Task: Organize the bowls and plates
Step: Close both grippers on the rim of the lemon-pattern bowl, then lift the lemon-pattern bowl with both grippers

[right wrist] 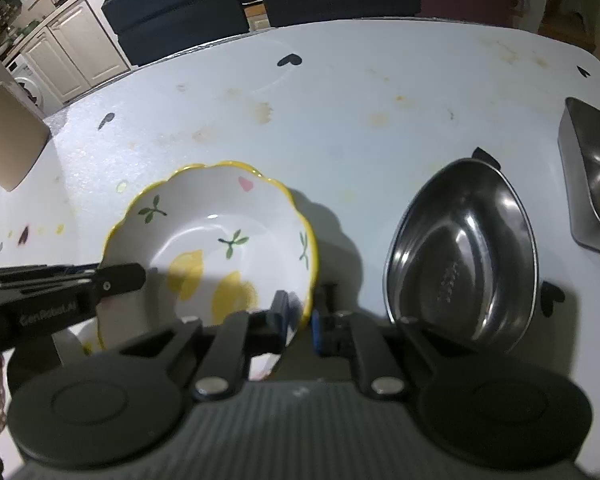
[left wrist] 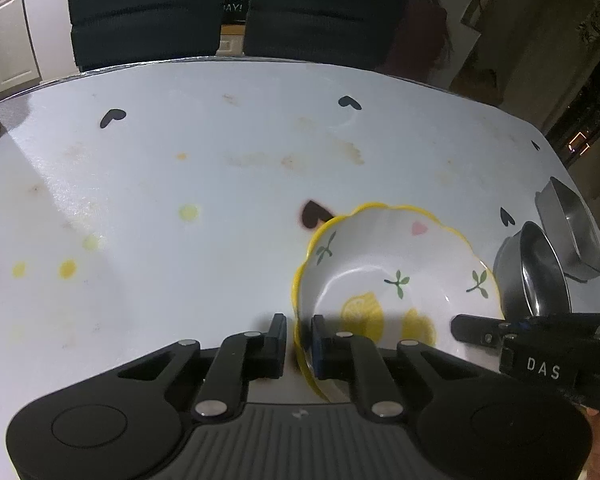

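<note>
Left gripper (left wrist: 296, 338): black two-finger tool, nearest in the left wrist view; jaws drawn narrow and clamped on the left rim of the bowl, one finger outside the wall, one inside; in the right wrist view its finger lies over that same rim

Right gripper (right wrist: 302, 314): jaws likewise narrow, pinching the bowl's right rim, blue-edged pad (right wrist: 316, 330) outside the wall

Bowl: white ceramic bowl with scalloped yellow rim, lemon and leaf print and one pink heart (left wrist: 396, 276); held by both grippers at opposite sides, over the near part of the table; whether its base touches the cloth I cannot tell

Oval dish: shiny steel oval dish (right wrist: 464, 256), just right of the bowl, apart from it; empty

Rectangular tray: steel tray with raised walls (right wrist: 592, 176), beyond the oval dish at the table's right edge

Table: white cloth with black hearts, yellow dots and brownish stains (left wrist: 204, 152)

Far side: two dark upholstered chairs (left wrist: 152, 12) against the table's far edge
</note>
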`<state>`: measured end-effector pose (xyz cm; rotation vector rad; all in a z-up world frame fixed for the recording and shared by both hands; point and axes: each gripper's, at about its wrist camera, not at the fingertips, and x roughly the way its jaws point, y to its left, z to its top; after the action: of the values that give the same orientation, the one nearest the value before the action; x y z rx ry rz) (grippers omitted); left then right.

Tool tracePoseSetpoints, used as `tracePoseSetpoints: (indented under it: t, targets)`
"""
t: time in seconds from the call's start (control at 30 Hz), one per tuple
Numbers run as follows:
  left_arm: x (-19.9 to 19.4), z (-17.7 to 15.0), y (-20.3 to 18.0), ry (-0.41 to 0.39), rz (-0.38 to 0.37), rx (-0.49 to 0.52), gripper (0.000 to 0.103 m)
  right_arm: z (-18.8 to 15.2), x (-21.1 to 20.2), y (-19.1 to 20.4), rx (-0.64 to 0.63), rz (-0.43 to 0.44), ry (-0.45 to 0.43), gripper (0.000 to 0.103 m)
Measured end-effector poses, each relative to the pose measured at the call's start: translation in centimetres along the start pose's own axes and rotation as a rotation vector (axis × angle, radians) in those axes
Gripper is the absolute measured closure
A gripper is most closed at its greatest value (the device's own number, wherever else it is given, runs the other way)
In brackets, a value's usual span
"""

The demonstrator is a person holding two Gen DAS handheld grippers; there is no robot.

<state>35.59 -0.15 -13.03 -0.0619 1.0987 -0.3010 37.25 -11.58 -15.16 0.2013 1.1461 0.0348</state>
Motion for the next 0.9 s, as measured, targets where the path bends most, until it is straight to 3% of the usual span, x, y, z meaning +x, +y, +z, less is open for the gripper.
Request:
tracePoseSetpoints:
  t: [0.27, 0.53, 0.9]
  targets:
    - [0.2, 0.0, -0.1, -0.004, -0.008, 0.010, 0.094, 0.3, 0.0, -0.8, 0.018, 0.030, 0.003, 0.089]
    - [-0.2, -0.2, -0.7, -0.011, 0.013, 0.021, 0.094, 0.1, -0.5, -0.4, -0.022, 0.003, -0.019, 0.091]
    - [-5.3, -0.5, -2.4, -0.129, 0.004, 0.019, 0.094, -0.7, -5.1, -0.3, -0.039, -0.007, -0.125, 0.091]
